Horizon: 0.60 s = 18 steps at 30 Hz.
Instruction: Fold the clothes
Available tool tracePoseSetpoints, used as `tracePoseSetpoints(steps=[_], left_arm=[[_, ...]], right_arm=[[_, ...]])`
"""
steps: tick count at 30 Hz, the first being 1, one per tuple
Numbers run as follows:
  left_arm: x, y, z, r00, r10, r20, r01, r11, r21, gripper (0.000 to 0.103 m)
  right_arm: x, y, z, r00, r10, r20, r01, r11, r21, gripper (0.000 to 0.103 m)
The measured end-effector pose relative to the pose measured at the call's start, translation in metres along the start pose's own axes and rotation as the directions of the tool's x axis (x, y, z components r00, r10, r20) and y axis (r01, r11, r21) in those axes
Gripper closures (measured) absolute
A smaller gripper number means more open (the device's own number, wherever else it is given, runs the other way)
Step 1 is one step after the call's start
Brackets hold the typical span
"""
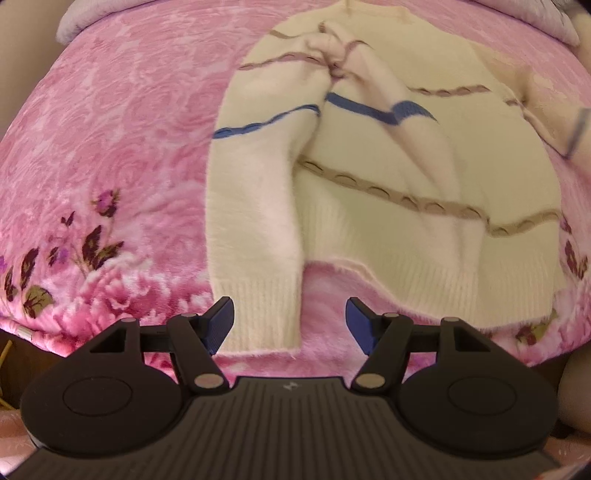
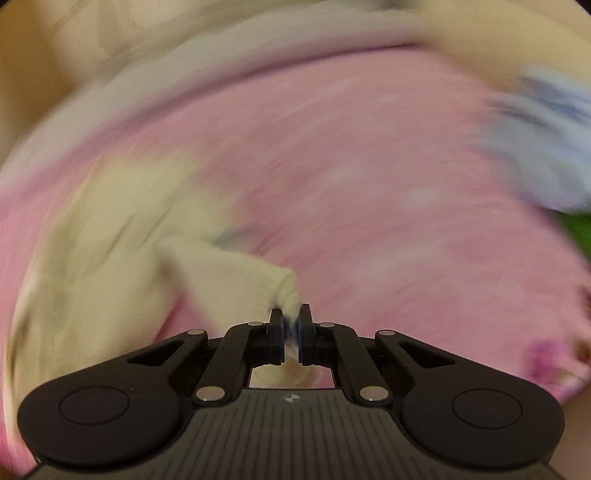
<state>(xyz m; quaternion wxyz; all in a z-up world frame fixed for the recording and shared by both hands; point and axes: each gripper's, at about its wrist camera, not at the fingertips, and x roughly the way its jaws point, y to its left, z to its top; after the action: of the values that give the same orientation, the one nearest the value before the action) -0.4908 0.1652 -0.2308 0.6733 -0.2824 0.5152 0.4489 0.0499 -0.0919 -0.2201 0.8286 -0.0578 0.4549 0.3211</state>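
Observation:
A cream sweater [image 1: 388,166] with blue and tan stripes lies on a pink floral blanket [image 1: 110,147]. Its left sleeve [image 1: 255,221] is folded down over the body, with the ribbed cuff [image 1: 258,314] lying between my left fingers. My left gripper [image 1: 290,325] is open, just above the blanket at the cuff. In the blurred right wrist view, my right gripper [image 2: 290,325] is shut on a cream piece of the sweater [image 2: 236,273], lifted over the blanket [image 2: 369,184].
A pale grey-lilac pillow or quilt [image 1: 81,18] lies along the bed's far edge. A blurred light-blue cloth [image 2: 546,147] lies at the right in the right wrist view. The bed edge [image 1: 22,332] drops off at the lower left.

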Motion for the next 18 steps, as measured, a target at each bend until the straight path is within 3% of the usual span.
tracePoseSetpoints(steps=[1,2,4,6,10,13,18], left_arm=[[0.000,0.003,0.001,1.000,-0.006,0.004,0.006,1.000,-0.017,0.040],[0.001,0.005,0.002,1.000,-0.013,0.008,0.014,0.999,-0.034,0.040],[0.002,0.011,0.001,1.000,-0.026,0.016,0.027,0.998,-0.064,0.040],[0.005,0.019,-0.003,1.000,-0.027,0.014,0.028,0.995,-0.095,0.040],[0.016,0.040,-0.013,0.999,-0.035,0.014,0.037,0.983,-0.181,0.040],[0.029,0.058,-0.020,0.998,-0.061,0.021,0.065,0.962,-0.266,0.040],[0.067,0.089,-0.023,0.992,-0.124,0.030,0.125,0.907,-0.402,0.040]], right_arm=[[0.001,-0.020,0.014,0.998,-0.057,0.019,0.055,0.996,0.076,0.096],[0.004,-0.039,0.026,0.993,-0.118,0.026,0.113,0.984,0.140,0.087],[0.013,-0.071,0.040,0.975,-0.221,-0.006,0.213,0.932,0.294,0.068],[0.016,-0.091,0.040,0.962,-0.270,-0.036,0.262,0.880,0.397,0.058],[0.022,-0.072,0.012,0.960,-0.264,-0.092,0.279,0.879,0.388,0.038],[0.033,-0.039,-0.030,0.952,-0.216,-0.216,0.282,0.891,0.355,0.038],[0.037,0.027,-0.097,0.919,-0.104,-0.381,0.254,0.894,0.368,0.038]])
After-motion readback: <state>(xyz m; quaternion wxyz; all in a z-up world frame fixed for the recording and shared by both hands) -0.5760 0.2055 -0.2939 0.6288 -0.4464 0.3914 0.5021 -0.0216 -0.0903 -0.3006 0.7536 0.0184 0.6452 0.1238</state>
